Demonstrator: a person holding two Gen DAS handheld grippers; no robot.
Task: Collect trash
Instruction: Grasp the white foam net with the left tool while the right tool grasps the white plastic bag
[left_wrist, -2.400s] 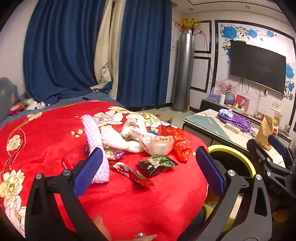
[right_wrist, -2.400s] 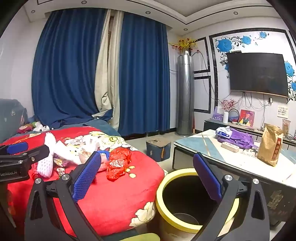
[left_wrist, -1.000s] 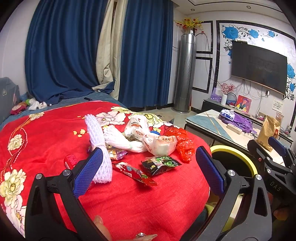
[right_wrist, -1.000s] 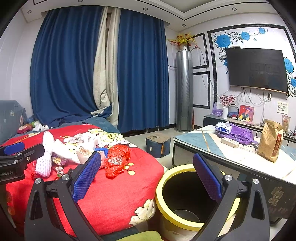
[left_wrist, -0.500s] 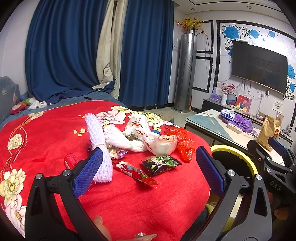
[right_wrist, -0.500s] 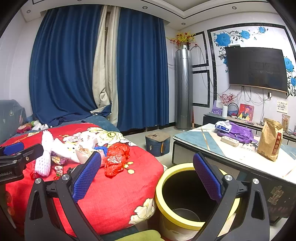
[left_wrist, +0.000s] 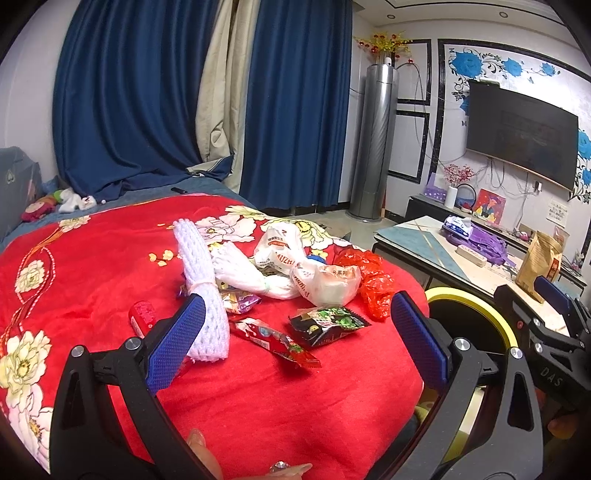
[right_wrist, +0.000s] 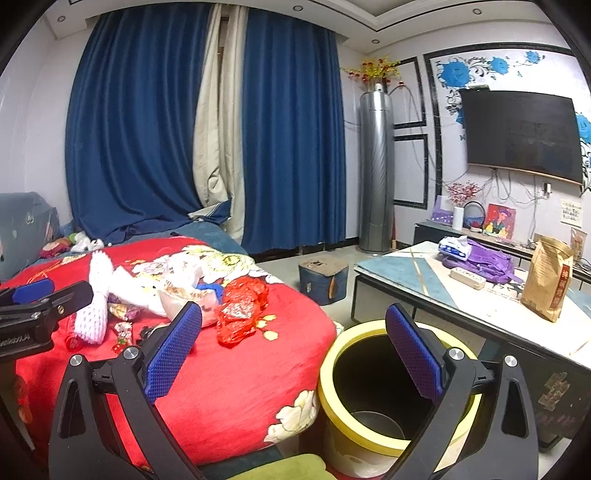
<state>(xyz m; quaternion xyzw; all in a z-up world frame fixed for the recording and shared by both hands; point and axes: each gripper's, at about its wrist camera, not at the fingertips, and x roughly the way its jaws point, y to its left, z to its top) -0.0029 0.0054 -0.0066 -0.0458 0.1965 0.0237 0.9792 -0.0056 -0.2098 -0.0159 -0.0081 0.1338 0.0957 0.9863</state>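
Observation:
Trash lies in a pile on the red flowered blanket: a white foam net sleeve, white plastic bags, a crumpled red bag, a dark snack wrapper, a red wrapper and a small red tube. My left gripper hovers open just short of the wrappers, holding nothing. My right gripper is open and empty, between the bed edge and the yellow-rimmed bin. The red bag and foam sleeve show in the right wrist view too.
The yellow-rimmed bin stands on the floor between the bed and a low table with a brown paper bag, purple cloth and a power strip. A small blue box sits on the floor. Blue curtains hang behind the bed.
Both grippers stay open and empty. The views have shifted only slightly; the trash has not moved.

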